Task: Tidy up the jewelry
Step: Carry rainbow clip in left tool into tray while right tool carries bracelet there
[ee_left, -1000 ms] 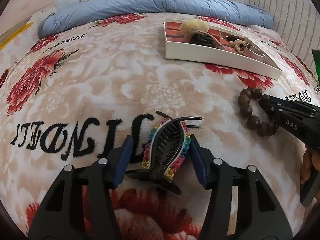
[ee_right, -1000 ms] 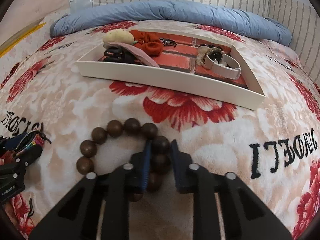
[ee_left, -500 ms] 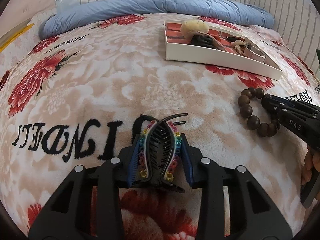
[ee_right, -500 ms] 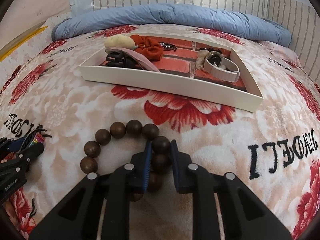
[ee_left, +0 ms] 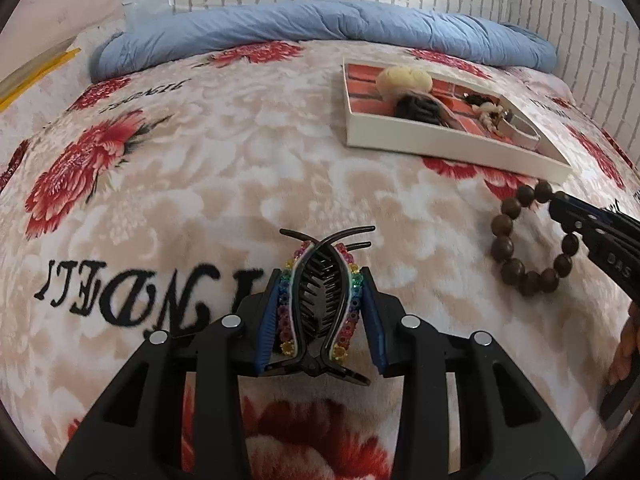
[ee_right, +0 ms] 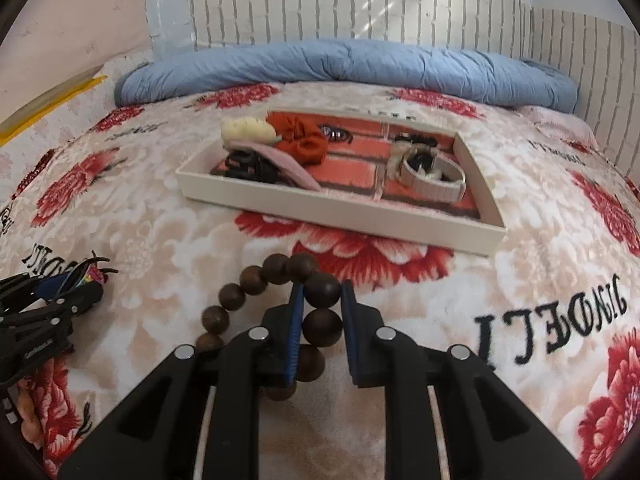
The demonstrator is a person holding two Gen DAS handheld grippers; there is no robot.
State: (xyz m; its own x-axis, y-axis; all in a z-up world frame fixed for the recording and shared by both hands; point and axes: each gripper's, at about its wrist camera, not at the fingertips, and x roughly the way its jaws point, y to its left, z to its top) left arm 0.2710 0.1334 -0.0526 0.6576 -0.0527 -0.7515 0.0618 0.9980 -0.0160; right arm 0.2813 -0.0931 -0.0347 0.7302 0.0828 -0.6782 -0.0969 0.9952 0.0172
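Observation:
My left gripper [ee_left: 320, 312] is shut on a black hair claw with rainbow beads [ee_left: 318, 304], held just above the floral blanket. My right gripper [ee_right: 320, 320] is shut on a brown wooden bead bracelet [ee_right: 276, 270], lifted off the blanket so the loop hangs to the left. The bracelet also shows in the left wrist view [ee_left: 524, 240] with the right gripper [ee_left: 592, 236] on it. A white tray [ee_right: 332, 220] with a clear divider lies ahead; it holds hair clips, a red scrunchie [ee_right: 300, 140] and a pale watch band [ee_right: 432, 178].
A blue rolled duvet [ee_right: 344, 64] lies along the white brick wall at the back. The floral blanket [ee_left: 208, 152] covers the whole bed. The tray also shows at upper right in the left wrist view [ee_left: 452, 150].
My left gripper closed on the hair claw, squeezing it narrower. My right gripper rose and moved toward the tray with the bracelet, which now hangs from the fingers.

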